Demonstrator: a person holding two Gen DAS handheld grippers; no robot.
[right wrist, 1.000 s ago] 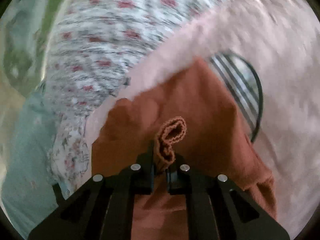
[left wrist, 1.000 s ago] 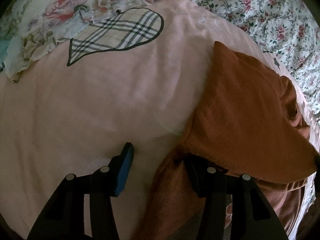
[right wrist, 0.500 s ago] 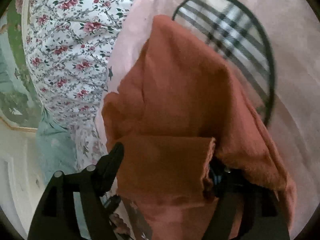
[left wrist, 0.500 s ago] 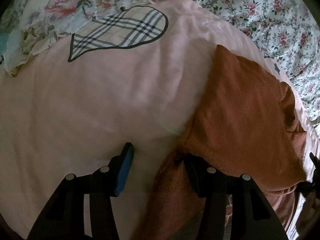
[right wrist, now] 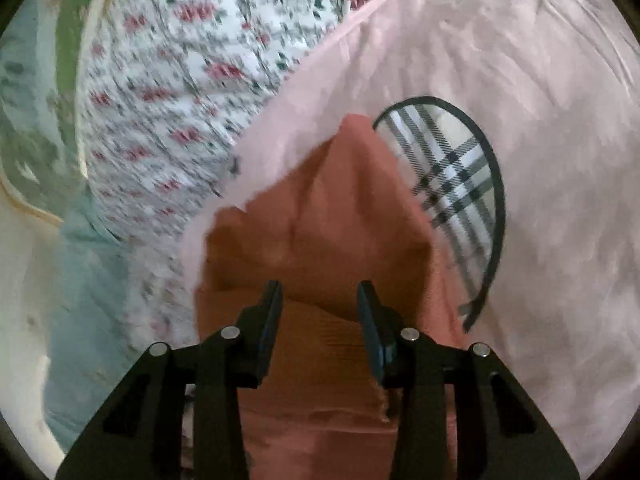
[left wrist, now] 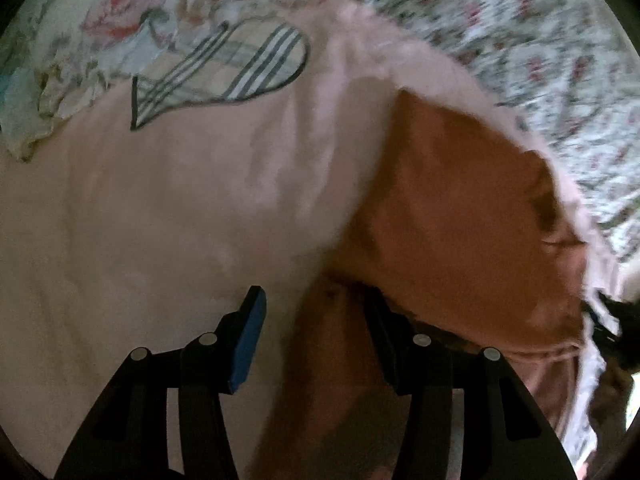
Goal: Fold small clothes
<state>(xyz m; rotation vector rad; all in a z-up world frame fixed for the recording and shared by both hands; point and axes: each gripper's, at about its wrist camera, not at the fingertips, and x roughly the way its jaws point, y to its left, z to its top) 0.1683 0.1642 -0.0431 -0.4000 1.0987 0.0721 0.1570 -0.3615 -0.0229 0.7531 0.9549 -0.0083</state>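
Rust-orange garment folded on pink blanket, just right of plaid heart patch, near blanket's right edge by floral bedspread. Left gripper spread, right finger tucked under garment's near fold, left finger over bare blanket. Right gripper just been closing, parted, fingers astride garment's ribbed hem, pads apparently not pinching it.

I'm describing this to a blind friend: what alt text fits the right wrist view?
A rust-orange garment lies on a pink cloth with a plaid patch; the right gripper hovers open over it.
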